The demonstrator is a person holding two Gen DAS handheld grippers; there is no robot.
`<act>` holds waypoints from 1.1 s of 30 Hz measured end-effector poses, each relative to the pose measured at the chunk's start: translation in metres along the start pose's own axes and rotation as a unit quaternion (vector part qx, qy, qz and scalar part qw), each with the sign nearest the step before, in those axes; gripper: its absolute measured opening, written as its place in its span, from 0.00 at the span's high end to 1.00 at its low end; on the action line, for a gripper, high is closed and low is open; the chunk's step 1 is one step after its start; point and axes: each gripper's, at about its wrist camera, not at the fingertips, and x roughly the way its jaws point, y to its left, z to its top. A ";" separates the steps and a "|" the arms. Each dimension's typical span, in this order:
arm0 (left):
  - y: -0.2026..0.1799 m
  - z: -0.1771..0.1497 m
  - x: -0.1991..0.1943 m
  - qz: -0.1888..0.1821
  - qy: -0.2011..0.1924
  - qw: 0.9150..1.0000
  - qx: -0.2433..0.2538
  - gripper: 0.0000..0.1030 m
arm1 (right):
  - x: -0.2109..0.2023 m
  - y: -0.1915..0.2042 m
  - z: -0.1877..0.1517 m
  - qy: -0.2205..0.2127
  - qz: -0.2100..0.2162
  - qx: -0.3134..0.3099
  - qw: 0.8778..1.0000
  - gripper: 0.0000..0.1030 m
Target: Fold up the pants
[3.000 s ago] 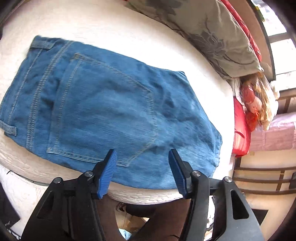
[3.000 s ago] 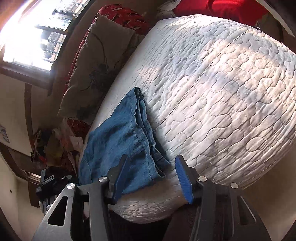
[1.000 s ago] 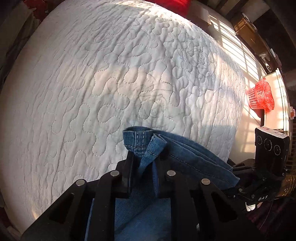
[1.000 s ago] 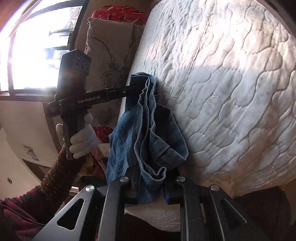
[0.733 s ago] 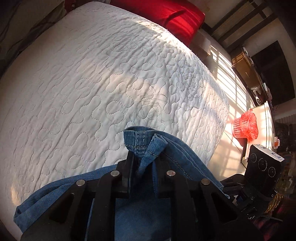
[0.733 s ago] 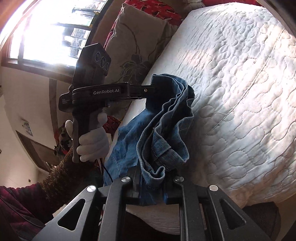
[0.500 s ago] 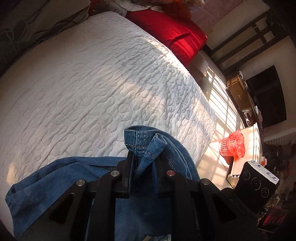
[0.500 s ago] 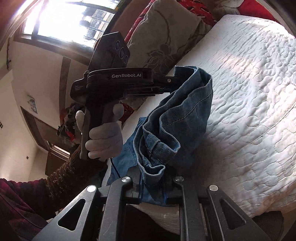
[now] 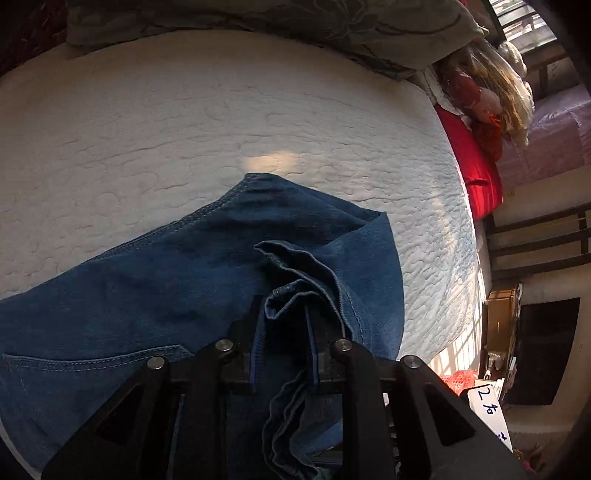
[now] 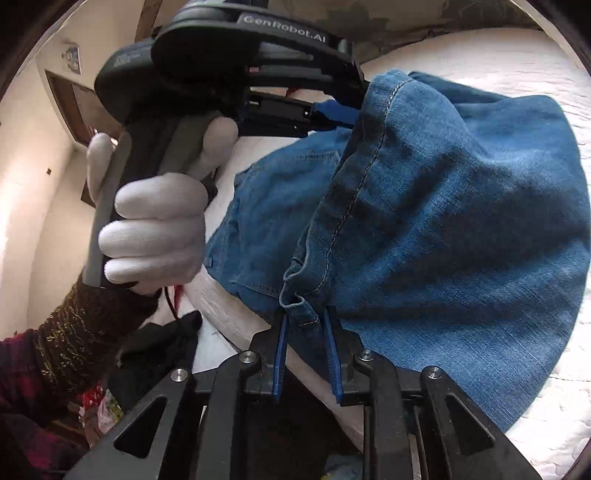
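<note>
The blue denim pants (image 9: 192, 280) lie on a white quilted mattress (image 9: 184, 122), bunched toward its near edge, with a folded-over layer draped on top of the back-pocket panel. In the left wrist view bare mattress spreads beyond the denim up to a grey floral pillow (image 9: 280, 26) at the far edge, and to the right it runs to an edge by a red pillow (image 9: 484, 173). In the right wrist view the mattress's near edge drops away just below the cloth. The lifted hem edge runs as a stitched line from the left gripper (image 10: 334, 110) down to the right gripper (image 10: 304, 332), and the cloth's long side follows that line. The left gripper (image 9: 282, 332), held by a white-gloved hand (image 10: 155, 221), has its jaws nearly closed on a gathered fold of denim. The right gripper's jaws are opening, with a hem corner between the blue pads (image 10: 280, 343), which no longer press on it.
</note>
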 end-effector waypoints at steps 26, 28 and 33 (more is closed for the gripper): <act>0.001 -0.138 0.010 -0.011 -0.054 0.981 -0.188 0.45 | -0.039 -0.012 0.149 0.001 -0.078 -0.012 0.997 0.41; -0.003 -0.133 0.016 -0.007 -0.053 0.979 -0.195 0.45 | -0.019 -0.003 0.151 0.034 -0.107 -0.040 0.993 0.38; -0.015 -0.132 0.023 0.003 -0.071 0.976 -0.205 0.45 | 0.011 0.013 0.144 0.078 -0.207 -0.155 0.963 0.78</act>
